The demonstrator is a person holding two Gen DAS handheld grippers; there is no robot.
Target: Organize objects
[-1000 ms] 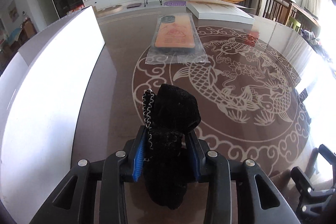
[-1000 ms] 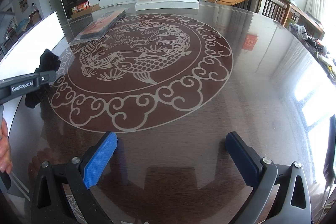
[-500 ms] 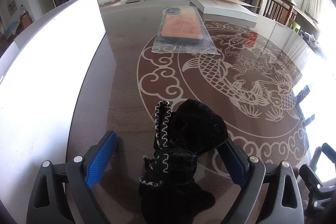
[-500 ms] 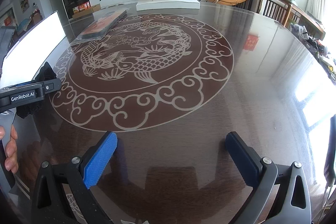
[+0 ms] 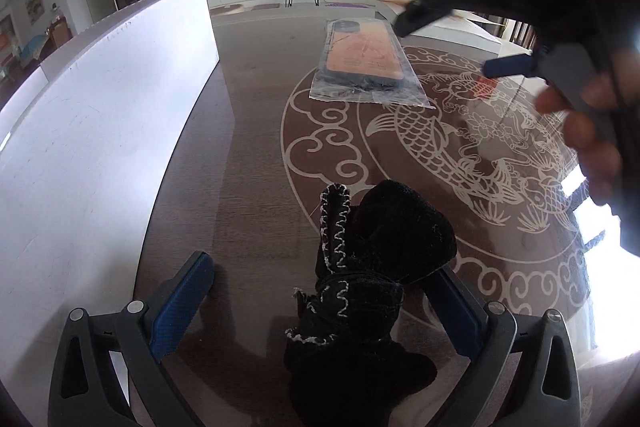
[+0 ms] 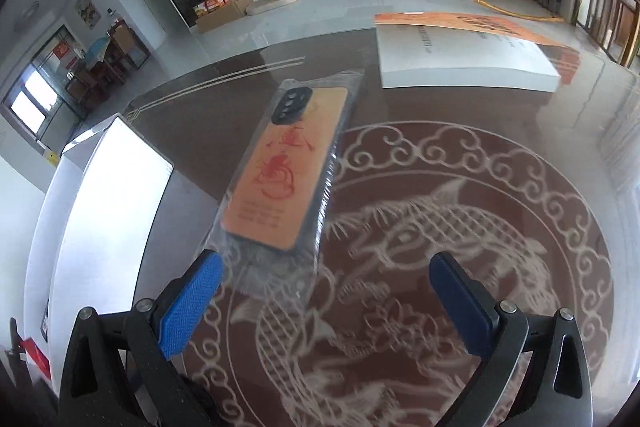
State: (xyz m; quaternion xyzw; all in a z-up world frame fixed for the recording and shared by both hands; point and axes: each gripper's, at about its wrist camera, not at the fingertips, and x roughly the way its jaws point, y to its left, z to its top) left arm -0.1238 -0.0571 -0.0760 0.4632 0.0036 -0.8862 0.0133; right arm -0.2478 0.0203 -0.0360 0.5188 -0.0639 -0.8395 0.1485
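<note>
A black knitted sock with white stitching (image 5: 372, 267) lies crumpled on the brown table between the open jaws of my left gripper (image 5: 320, 295), touching neither pad clearly. An orange phone case in a clear plastic bag (image 5: 362, 63) lies farther out on the table; it also shows in the right wrist view (image 6: 280, 167). My right gripper (image 6: 324, 303) is open and empty, hovering just short of the bag's near end. In the left wrist view the right gripper (image 5: 508, 65) and the hand holding it pass above the table at the upper right.
A white box (image 5: 100, 131) stands along the table's left side and also shows in the right wrist view (image 6: 108, 195). A flat white box with an orange lid (image 6: 460, 51) lies at the far end. The table bears a fish pattern (image 6: 440, 247).
My left gripper opened and let go of the black sock, which now rests on the table. My right gripper swung left and forward across the table to the bagged phone case.
</note>
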